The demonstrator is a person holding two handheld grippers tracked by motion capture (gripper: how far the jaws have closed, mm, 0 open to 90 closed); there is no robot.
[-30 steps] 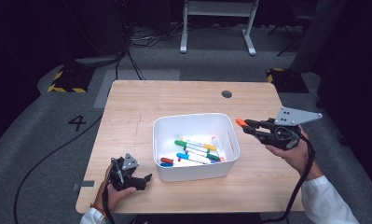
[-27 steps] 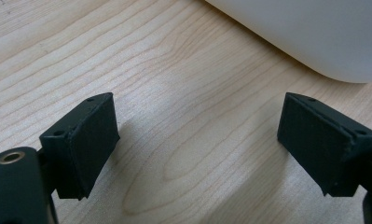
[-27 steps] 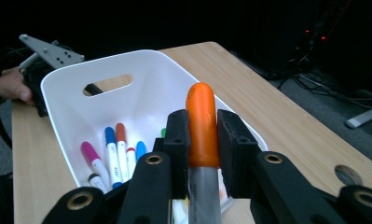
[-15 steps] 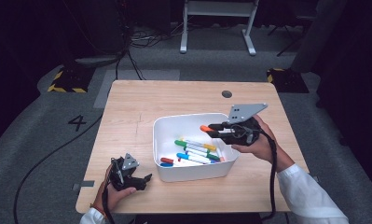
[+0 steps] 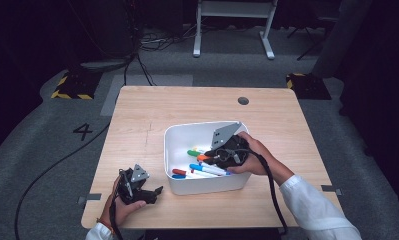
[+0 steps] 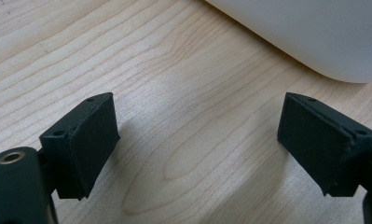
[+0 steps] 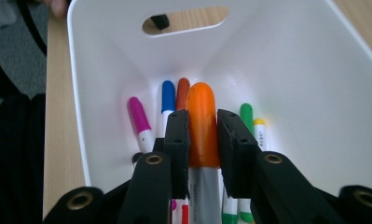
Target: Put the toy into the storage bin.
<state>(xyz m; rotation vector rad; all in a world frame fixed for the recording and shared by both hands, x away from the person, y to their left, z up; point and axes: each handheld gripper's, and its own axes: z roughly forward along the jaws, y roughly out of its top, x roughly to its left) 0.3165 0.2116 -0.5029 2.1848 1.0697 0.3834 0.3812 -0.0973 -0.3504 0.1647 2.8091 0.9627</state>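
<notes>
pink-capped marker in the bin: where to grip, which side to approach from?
Grip the pink-capped marker across its white barrel just below the cap, coming straight down from above. It lies flat near the white bin's wall with a gap toward the blue marker, so the jaws can probably straddle it.

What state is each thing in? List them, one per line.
right gripper: shut on the orange-capped marker, inside the bin.
orange-capped marker: capped, clamped between the pads, above the other markers.
left gripper: open, nothing between its jaws, low over the table beside the bin.
white bin: upright, open-topped, holding several markers.
other markers: capped, lying loose in the bin.
</notes>
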